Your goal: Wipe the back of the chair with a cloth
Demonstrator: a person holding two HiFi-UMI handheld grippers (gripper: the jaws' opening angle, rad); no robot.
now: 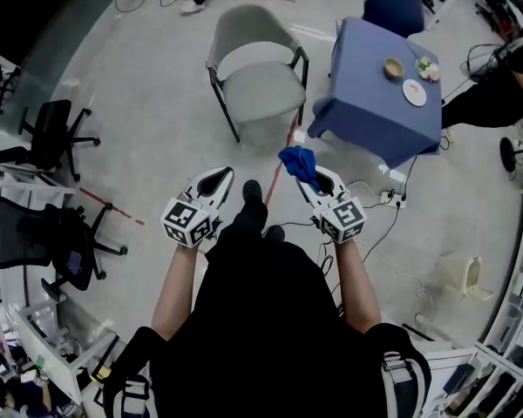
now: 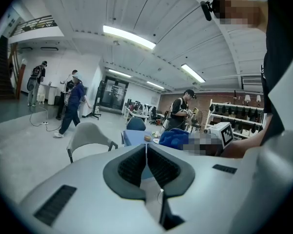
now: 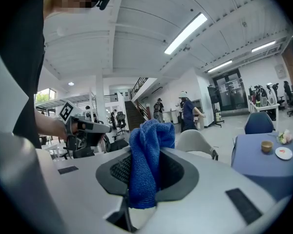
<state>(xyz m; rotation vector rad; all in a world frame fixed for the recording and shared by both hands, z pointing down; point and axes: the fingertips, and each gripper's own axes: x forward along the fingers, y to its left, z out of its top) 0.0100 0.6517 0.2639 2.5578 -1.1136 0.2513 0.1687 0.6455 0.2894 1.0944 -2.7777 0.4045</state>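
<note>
A grey armchair (image 1: 255,70) with black legs stands on the floor ahead of me; its curved back (image 1: 249,26) faces away from me. It shows too in the left gripper view as the chair (image 2: 89,138) and in the right gripper view as the chair (image 3: 195,142). My right gripper (image 1: 312,174) is shut on a bunched blue cloth (image 1: 298,162), which sticks up between the jaws as the cloth (image 3: 147,159). My left gripper (image 1: 218,178) is shut with nothing in it; its jaws meet in the left gripper view (image 2: 146,152). Both grippers hang at waist height, well short of the chair.
A table under a blue cloth (image 1: 379,90) with a bowl (image 1: 393,68) and a plate (image 1: 414,92) stands right of the chair. Black office chairs (image 1: 52,136) are at the left. Cables and a power strip (image 1: 392,197) lie on the floor at the right. People stand farther off.
</note>
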